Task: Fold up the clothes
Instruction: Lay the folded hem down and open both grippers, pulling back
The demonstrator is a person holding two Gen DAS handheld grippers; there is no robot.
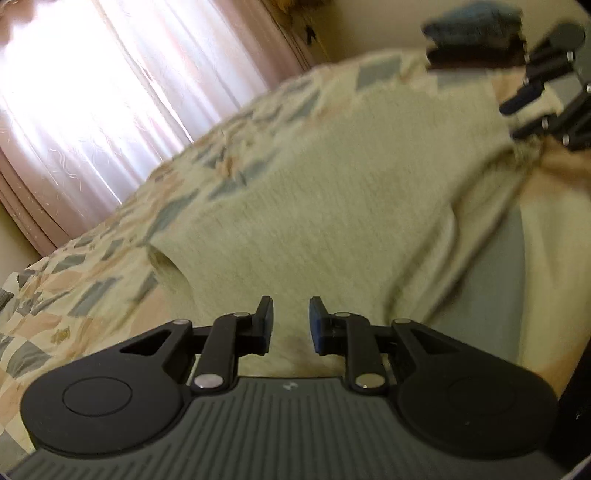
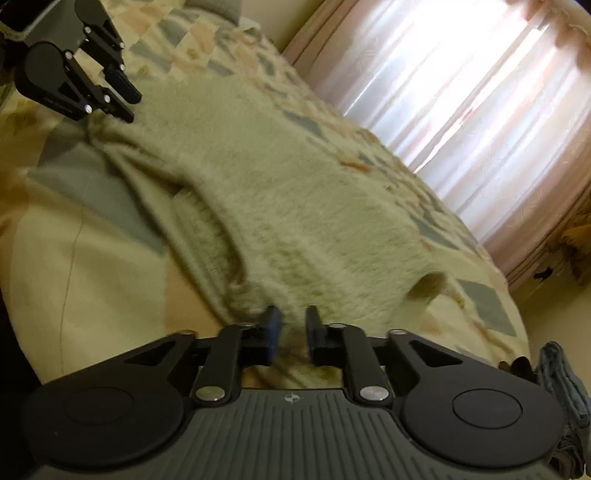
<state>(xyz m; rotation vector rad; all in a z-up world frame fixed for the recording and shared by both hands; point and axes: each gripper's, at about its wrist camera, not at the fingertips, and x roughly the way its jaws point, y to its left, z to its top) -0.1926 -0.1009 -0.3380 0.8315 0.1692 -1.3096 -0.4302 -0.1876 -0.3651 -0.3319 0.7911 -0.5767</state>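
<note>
Left wrist view shows the left gripper point(image 1: 290, 321) with its fingers spread, a clear gap between the blue pads and nothing between them, poised over the near edge of the cream fuzzy knitted sweater point(image 1: 332, 192). The right gripper point(image 2: 291, 332) is likewise spread and holds nothing, low over the sweater's opposite end. The sweater lies flat on the patchwork quilted bed point(image 1: 74, 266), one sleeve opening gaping at 9 o'clock from the left fingers and a doubled edge running toward 1 o'clock. A stack of dark folded clothes point(image 1: 472, 33) sits at 1 o'clock near the bed's far side. Judging by this, a fold sits between grasps: either just released or about to be taken. Any next grasp calls for both fingers closing on matching edges.
</note>
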